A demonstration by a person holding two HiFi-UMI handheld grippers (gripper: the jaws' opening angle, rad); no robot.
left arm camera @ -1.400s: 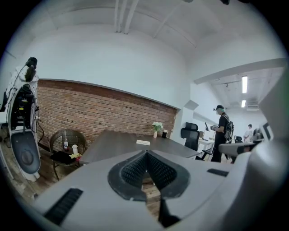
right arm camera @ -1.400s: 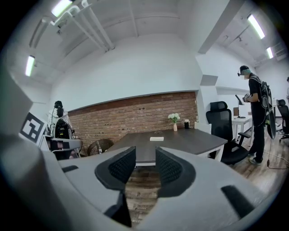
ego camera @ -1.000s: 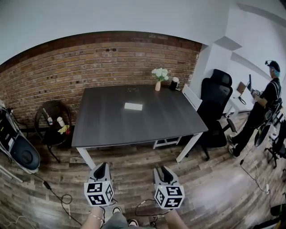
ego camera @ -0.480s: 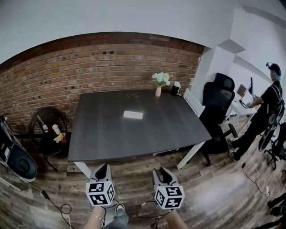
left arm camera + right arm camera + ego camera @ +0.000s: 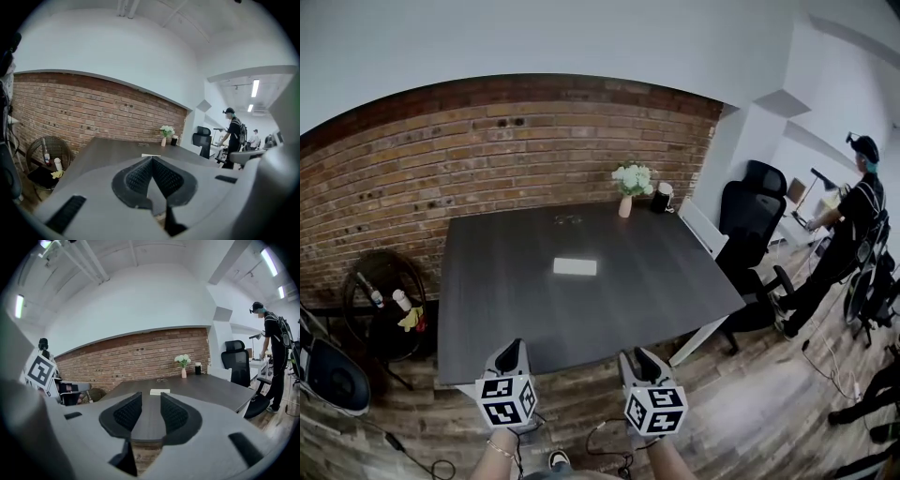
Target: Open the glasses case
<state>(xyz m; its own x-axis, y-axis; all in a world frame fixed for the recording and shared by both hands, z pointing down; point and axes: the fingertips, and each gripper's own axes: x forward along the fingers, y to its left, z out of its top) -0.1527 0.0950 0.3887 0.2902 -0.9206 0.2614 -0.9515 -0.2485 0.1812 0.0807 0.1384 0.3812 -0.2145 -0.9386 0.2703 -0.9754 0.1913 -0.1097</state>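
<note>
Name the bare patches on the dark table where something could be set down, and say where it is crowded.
The table is bare across its near half, between the white case and the front edge, and on both sides of the case. The far right corner is crowded by the flower vase and the dark cup.

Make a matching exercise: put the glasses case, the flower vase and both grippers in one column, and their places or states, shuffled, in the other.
1 glasses case
2 flower vase
3 left gripper
4 right gripper

A jaws apart, nothing between
B middle of the table
C jaws together
D far edge of the table

Pairs: 1-B, 2-D, 3-C, 4-A
</note>
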